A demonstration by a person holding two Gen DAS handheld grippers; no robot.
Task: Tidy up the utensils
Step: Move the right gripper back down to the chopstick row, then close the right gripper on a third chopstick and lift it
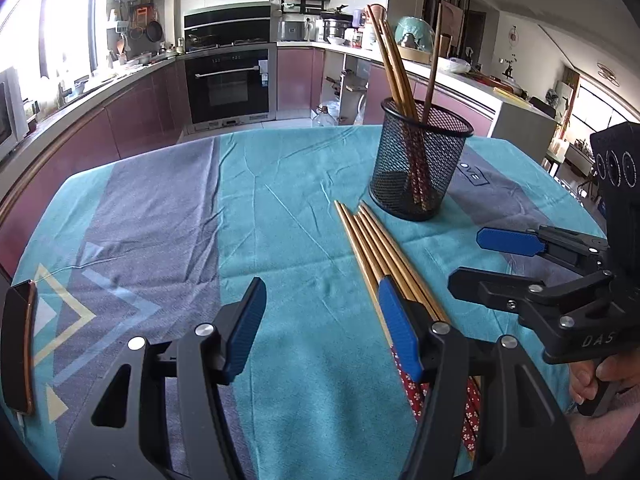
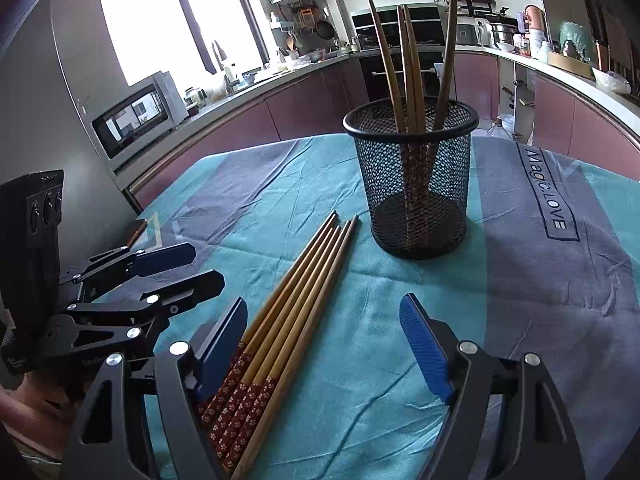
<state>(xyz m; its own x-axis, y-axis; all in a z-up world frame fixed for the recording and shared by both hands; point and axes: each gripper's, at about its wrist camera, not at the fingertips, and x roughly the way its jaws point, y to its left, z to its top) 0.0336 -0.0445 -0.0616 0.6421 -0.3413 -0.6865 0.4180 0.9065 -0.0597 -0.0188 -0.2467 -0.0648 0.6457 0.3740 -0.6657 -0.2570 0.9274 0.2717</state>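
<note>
With both your left gripper (image 1: 320, 328) and right gripper (image 2: 324, 344) open and empty, take one chopstick from the bundle (image 2: 288, 312) lying near-left of the mesh cup (image 2: 416, 184), gripping mid-shaft so it tips upright cleanly.

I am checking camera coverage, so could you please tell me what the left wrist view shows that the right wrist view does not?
Only the left wrist view shows the right gripper with a hand on its grip, and a dark flat thing at the table's left edge. Only the right wrist view shows the left gripper, the microwave, and the cloth's full lettering. Both show the mesh cup holding chopsticks, the loose chopsticks on the cloth, and open jaws gripping nothing.
</note>
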